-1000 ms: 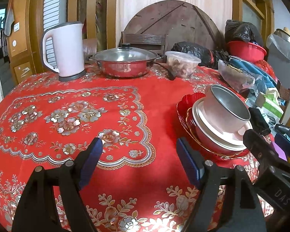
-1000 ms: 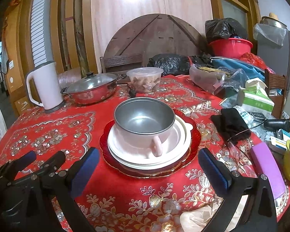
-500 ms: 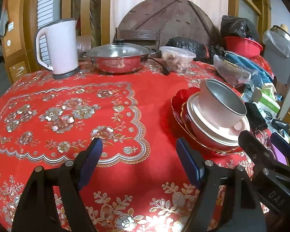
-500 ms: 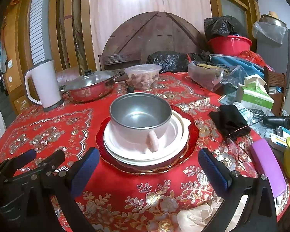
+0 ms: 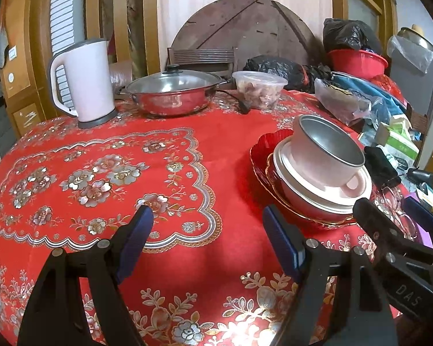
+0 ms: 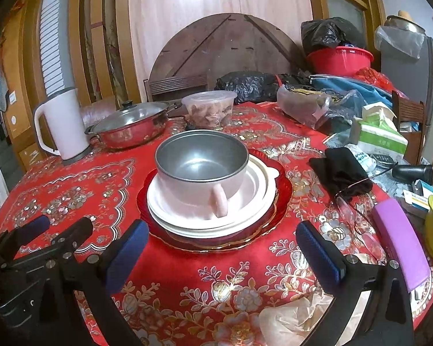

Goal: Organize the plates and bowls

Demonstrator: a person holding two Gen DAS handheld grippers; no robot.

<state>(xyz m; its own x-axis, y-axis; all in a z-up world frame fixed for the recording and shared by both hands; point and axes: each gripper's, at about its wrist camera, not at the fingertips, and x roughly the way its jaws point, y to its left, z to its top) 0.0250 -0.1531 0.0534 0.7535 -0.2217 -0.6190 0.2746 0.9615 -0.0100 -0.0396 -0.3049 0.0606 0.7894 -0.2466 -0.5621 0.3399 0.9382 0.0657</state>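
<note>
A pink bowl with a steel lining and a handle sits on a stack: a white lidded bowl on a red gold-rimmed plate. The stack rests on the red flowered tablecloth. My right gripper is open just in front of the stack, with nothing between its blue pads. My left gripper is open over bare cloth, left of the stack, and holds nothing. Each gripper shows at the edge of the other's view.
At the back stand a white kettle, a lidded steel pan and a plastic food tub. The right side holds bags, a tissue box, a black pouch, glasses and a purple case.
Both grippers have dipped slightly and drawn a little nearer the stack. Nothing on the table has moved, and both stay open.
</note>
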